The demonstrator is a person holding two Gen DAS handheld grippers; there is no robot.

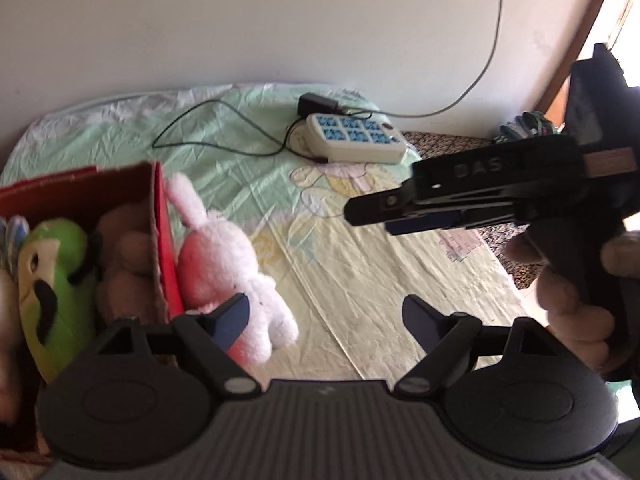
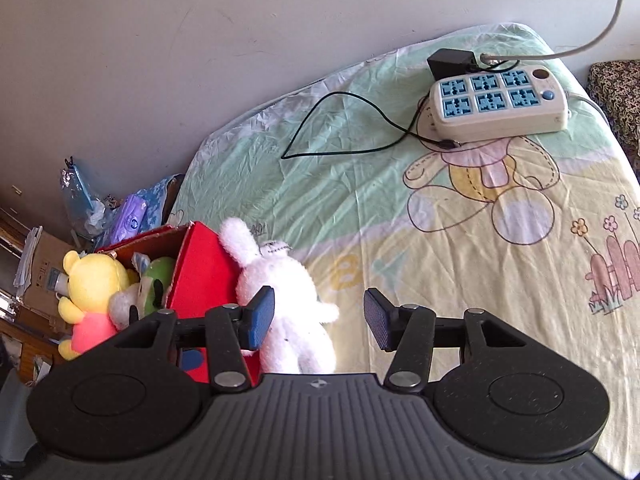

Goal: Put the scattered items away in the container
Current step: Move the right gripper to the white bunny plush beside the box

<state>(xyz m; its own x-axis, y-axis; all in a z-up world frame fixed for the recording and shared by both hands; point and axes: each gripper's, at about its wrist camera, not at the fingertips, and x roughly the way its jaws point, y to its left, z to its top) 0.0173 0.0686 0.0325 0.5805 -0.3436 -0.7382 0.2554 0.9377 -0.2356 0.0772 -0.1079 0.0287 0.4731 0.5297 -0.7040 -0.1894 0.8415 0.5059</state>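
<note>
A fluffy white rabbit [image 2: 288, 300] leaned against the red box [image 2: 200, 276]; both the left claw [image 1: 326, 316] and right claw [image 2: 318, 320] gaped empty

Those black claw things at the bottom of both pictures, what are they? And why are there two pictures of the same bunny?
They are grabbing tools. A person holds one in each hand, and each has a small camera looking out along its two fingers. One picture comes from the left gripper, the other from the right gripper. In the left picture you can even see the right one from the side, with the person's hand around its handle.

Both cameras look at a bed with a cartoon sheet. A white bunny leans against the outside of a red box. Inside the box are a yellow bear and a green toy. Farther back lies a power strip with a black cable.

Both grippers are open and hold nothing.
</note>
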